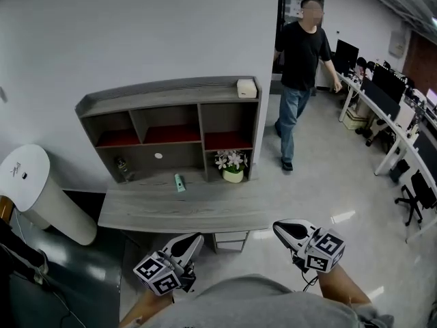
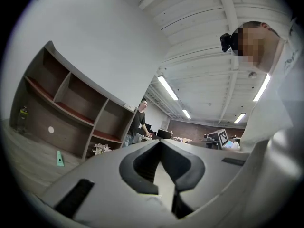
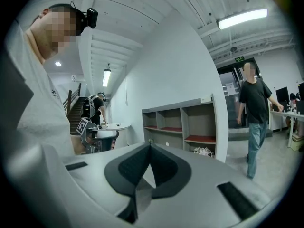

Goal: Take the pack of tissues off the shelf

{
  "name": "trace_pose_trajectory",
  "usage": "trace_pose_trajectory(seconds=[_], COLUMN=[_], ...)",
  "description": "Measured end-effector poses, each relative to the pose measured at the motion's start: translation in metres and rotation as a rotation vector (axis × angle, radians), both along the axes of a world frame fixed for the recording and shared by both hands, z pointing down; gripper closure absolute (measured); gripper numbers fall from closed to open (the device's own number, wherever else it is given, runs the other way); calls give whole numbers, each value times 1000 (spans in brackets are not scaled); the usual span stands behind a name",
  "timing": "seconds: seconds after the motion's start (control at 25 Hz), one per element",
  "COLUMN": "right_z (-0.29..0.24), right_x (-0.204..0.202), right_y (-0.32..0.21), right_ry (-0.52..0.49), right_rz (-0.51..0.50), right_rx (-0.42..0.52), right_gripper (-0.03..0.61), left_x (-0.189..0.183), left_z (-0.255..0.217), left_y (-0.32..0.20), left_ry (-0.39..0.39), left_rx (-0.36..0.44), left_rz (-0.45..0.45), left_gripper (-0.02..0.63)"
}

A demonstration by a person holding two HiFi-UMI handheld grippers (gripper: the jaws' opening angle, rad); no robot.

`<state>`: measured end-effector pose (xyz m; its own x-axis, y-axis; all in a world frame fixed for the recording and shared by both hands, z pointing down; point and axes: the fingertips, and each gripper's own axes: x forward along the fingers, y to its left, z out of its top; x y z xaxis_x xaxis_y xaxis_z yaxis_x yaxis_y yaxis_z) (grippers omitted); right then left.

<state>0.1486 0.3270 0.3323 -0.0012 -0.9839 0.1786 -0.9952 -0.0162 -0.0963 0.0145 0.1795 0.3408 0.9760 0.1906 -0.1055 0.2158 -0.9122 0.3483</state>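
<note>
The pack of tissues [image 1: 246, 87], a small white block, lies on the top board of the grey shelf unit [image 1: 171, 94], at its right end. It also shows as a pale speck, the pack [image 2: 128, 108] and the pack [image 3: 205, 99], on the shelf top in both gripper views. My left gripper [image 1: 196, 238] and right gripper [image 1: 276, 225] hang low by my body, well short of the desk's front edge. Each points up toward the shelf. Both the left gripper [image 2: 160, 141] and the right gripper [image 3: 150, 145] are shut, tips touching, with nothing between them.
The shelf stands on a grey desk [image 1: 136, 214] against the white wall. On the desk are a small teal bottle [image 1: 179, 182], a flower pot [image 1: 232, 166] and a dark jar [image 1: 122, 169]. A white rounded device [image 1: 37, 193] stands left. A person [image 1: 300, 67] walks at the right, near desks with monitors [image 1: 386, 87].
</note>
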Motion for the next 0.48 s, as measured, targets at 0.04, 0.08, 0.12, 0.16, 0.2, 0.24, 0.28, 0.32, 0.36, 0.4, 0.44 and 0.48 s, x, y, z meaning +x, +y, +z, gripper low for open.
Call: trace_pose_trajectory(seconds=[0.04, 0.08, 0.12, 0.16, 0.2, 0.24, 0.28, 0.32, 0.36, 0.4, 0.44, 0.48], right_z=[0, 1, 1, 2, 4, 7, 11, 15, 19, 21, 23, 24], right_x=[6, 13, 20, 28, 37, 48, 61, 74, 88, 104, 121, 139], right_y=[-6, -12, -17, -21, -24, -27, -30, -32, -33, -35, -37, -39], right_ry=[-3, -4, -4, -6, -13, -22, -32, -39, -43, -45, -45, -42], right_rz=[-5, -10, -14, -18, -21, -24, -29, -35, -43, -52, -62, -75], right_rx=[-3, -6, -9, -8, -4, 1, 5, 6, 6, 6, 9, 12], right_gripper=[557, 555, 555, 555, 555, 555, 557, 555, 555, 555, 555, 555], left_x=[5, 11, 17, 24, 32, 42, 54, 66, 79, 93, 108, 124], left_z=[0, 1, 2, 3, 4, 6, 7, 8, 10, 11, 11, 11], left_y=[-6, -12, -16, -20, -24, -26, -29, -30, -31, -32, -34, -36], left_ry=[-5, -12, -18, -25, -32, -38, -42, -46, -49, -52, -55, -57], left_rx=[-2, 0, 2, 2, -1, -3, -2, 0, 4, 9, 15, 22], left_rz=[-2, -3, -6, -10, -17, -23, -29, -35, -41, -49, -60, -75], left_gripper=[601, 601, 601, 601, 601, 601, 601, 601, 601, 601, 601, 601])
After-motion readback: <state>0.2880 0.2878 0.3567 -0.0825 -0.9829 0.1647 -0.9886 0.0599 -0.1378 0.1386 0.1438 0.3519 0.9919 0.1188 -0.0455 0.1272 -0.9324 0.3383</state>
